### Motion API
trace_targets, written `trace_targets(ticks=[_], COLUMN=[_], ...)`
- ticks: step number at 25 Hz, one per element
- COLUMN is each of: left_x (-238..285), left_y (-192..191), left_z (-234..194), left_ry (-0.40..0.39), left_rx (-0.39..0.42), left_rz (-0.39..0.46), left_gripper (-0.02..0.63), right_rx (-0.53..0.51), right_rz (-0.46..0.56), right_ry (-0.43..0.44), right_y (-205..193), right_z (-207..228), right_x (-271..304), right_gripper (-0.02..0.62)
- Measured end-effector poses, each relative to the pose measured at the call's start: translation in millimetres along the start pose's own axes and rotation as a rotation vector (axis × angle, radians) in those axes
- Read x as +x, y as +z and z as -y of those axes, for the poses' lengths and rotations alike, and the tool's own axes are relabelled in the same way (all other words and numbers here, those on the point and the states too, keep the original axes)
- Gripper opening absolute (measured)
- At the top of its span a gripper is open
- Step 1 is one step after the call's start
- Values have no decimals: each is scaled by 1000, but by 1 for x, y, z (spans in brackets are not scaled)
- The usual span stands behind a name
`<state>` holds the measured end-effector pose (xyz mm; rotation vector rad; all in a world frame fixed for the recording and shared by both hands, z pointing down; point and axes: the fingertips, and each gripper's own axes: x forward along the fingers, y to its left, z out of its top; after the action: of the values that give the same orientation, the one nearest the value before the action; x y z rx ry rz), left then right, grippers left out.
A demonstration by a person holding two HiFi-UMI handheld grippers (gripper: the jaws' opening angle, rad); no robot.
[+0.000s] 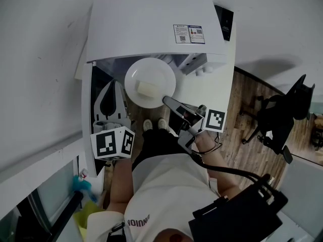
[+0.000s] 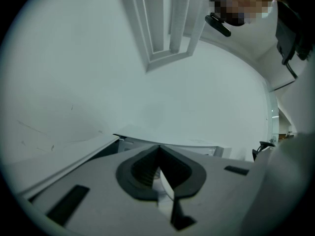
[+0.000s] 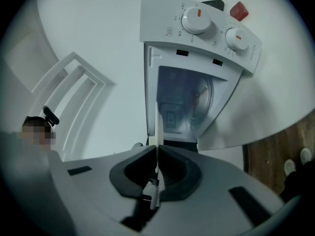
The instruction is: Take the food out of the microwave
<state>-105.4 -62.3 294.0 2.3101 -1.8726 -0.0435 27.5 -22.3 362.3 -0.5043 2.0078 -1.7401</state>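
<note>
Right gripper [image 1: 166,101] pinched narrow on the rim of white plate [image 1: 137,72], gripping at the plate's 5 o'clock. Plate sits at the open microwave's [image 1: 146,24] cavity mouth. 1 pale food block [image 1: 148,88] on it. Left gripper [image 2: 158,162] jaws together, nothing between them, beside the open door [image 1: 107,102], 8 o'clock of plate.

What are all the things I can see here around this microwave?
microwave: one, white, ahead of the person, door open
plate: one, white, before the open microwave
food: one block, pale yellow, on the plate
dials: two, white with orange marks, microwave's front panel
floor: one, brown wood, at the head view's right
shirt: one, white, on the person
left tool: one, grey, shut, by the door
right tool: one, grey, shut on the plate's rim
</note>
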Motion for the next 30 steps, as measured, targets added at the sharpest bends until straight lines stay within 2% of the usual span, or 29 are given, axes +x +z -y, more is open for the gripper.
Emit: trace_targets(ticks=[30], left_x=[-6], left_y=[0], left_z=[-2], left_ry=[4], left_rx=[-3], left_rz=[0], left_gripper=[14], right_rx=[1], right_rz=[-1], right_ry=[17], right_y=[-5], right_z=[-6], right_x=[-2], right_gripper=[29])
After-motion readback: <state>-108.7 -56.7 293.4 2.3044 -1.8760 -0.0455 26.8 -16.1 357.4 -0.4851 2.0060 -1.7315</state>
